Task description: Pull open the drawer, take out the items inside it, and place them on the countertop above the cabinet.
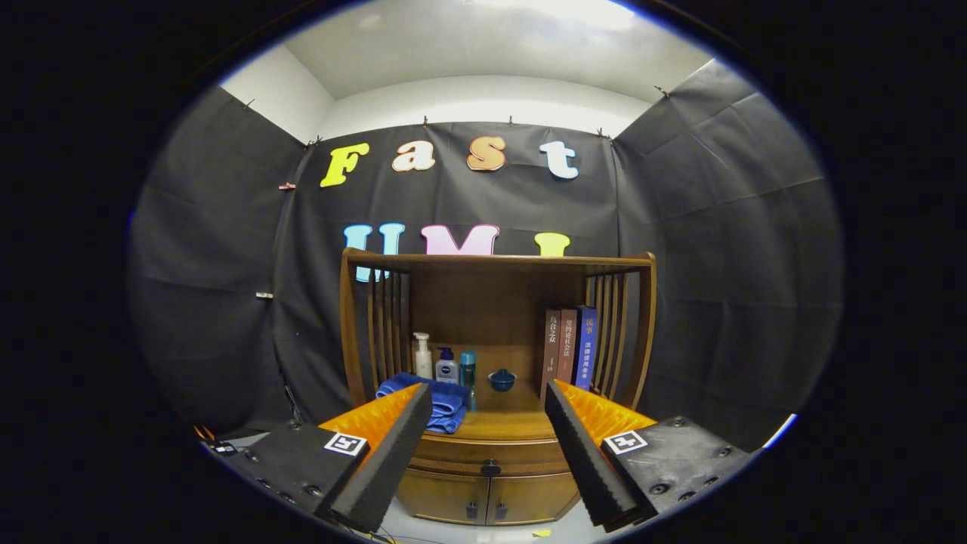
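A wooden cabinet (491, 363) stands ahead against the black cloth wall. Its drawer (489, 455) sits closed under the countertop (505, 425), with a small dark knob (491, 468) at its middle. My gripper (489, 400) is open, its two black-padded orange fingers (393, 446) spread wide with nothing between them. The drawer front lies beyond the fingertips, framed between the two fingers. What is inside the drawer is hidden.
On the countertop lie a folded blue towel (444, 404), a white pump bottle (422, 357), two small bottles (456, 369), a small blue lidded bowl (502, 379) and three upright books (569, 347). Two lower doors (487, 497) sit below the drawer. A slatted shelf frame rises above.
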